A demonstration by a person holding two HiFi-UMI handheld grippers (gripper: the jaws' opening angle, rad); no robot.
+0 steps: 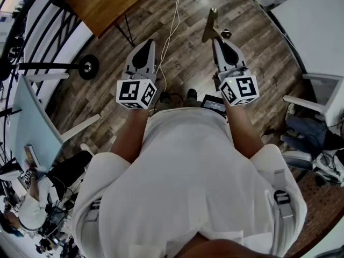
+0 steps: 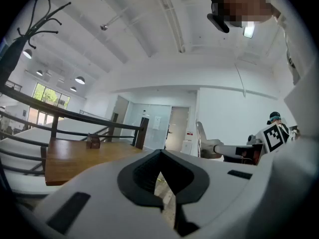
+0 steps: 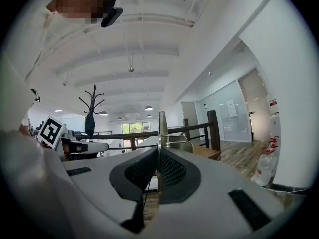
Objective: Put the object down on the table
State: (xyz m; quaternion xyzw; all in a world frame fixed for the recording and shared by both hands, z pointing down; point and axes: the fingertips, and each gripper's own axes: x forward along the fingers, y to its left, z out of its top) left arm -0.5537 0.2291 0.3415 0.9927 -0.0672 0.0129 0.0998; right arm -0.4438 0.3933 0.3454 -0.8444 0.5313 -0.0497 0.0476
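Note:
My right gripper (image 1: 216, 38) is shut on a thin flat metal tool (image 1: 210, 24), which sticks out past its jaws over the wooden floor. In the right gripper view the tool (image 3: 162, 126) stands edge-on, pinched between the dark pads (image 3: 172, 171) of the right gripper (image 3: 158, 151). My left gripper (image 1: 148, 43) is held level beside it, apart from the tool. Its jaws meet at the tips with nothing between them, as the left gripper view (image 2: 160, 156) shows. Both grippers are in the air in front of the person's body.
A brown wooden table (image 1: 107, 1) stands ahead on the left, with a small box (image 2: 92, 142) on it. A white table (image 1: 317, 20) lies ahead on the right. A pale glass-topped table (image 1: 32, 122) is at the left, chairs (image 1: 314, 104) at the right, and cables (image 1: 172, 31) cross the floor.

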